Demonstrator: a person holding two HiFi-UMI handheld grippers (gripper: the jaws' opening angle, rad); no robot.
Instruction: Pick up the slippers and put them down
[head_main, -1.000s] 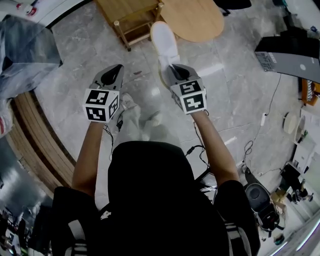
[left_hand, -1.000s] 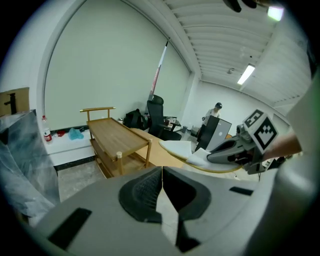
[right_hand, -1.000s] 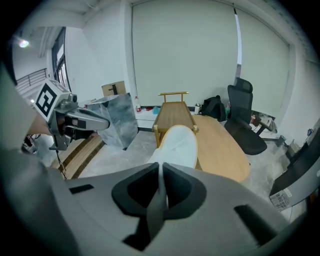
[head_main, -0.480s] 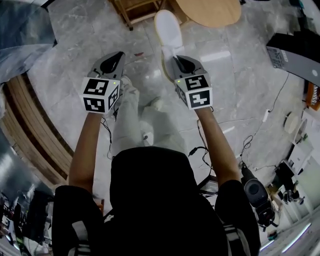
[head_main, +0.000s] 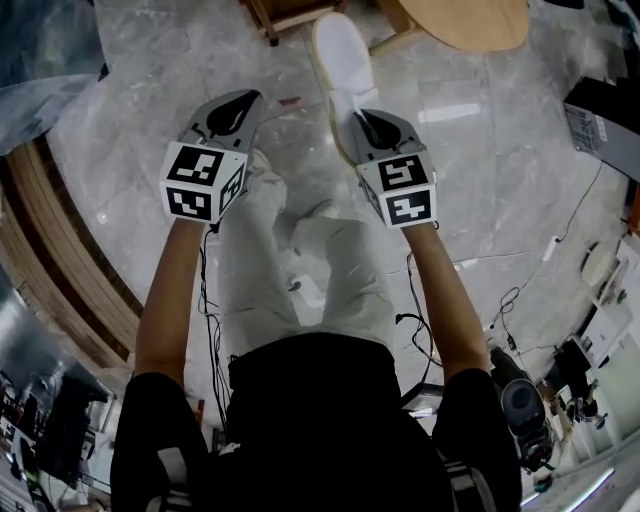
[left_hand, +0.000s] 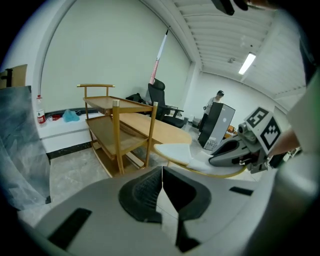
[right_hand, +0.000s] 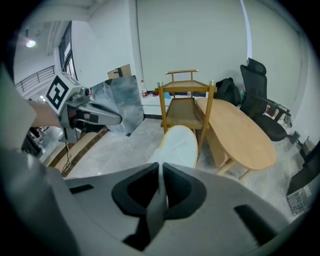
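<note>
**One white slipper clamped in the right claw, left claw closed on nothing**

Nearest, from the head view: dark top, pale trousers (head_main: 300, 260), both forearms stretched ahead. Over bare grey floor (head_main: 150, 120), the left claw (head_main: 243, 100). Seen along its own jaws, pads of the left claw (left_hand: 161, 172) pressed together down a thin seam, nothing pinched.

Beside it and a little apart, the right claw (head_main: 362, 118), clenched on the near end of the slipper (head_main: 342, 55). Along the jaws of the right claw (right_hand: 161, 172), a thin pale strip nipped between the pads. Straight ahead of them, the slipper (right_hand: 179, 145), white top up, yellow rim round the sole. From the left gripper view, the same slipper (left_hand: 175, 151) jutting out in front of the right claw, held off the floor.

Gripped end swallowed by the claw body — which part of the slipper, impossible to tell.

Beyond the toe, a wooden trolley (right_hand: 182, 107) and an oval wooden table (right_hand: 240, 135) — both cut off by the top edge of the head view. Farthest, a black office chair (right_hand: 260, 100) near the wall.
</note>
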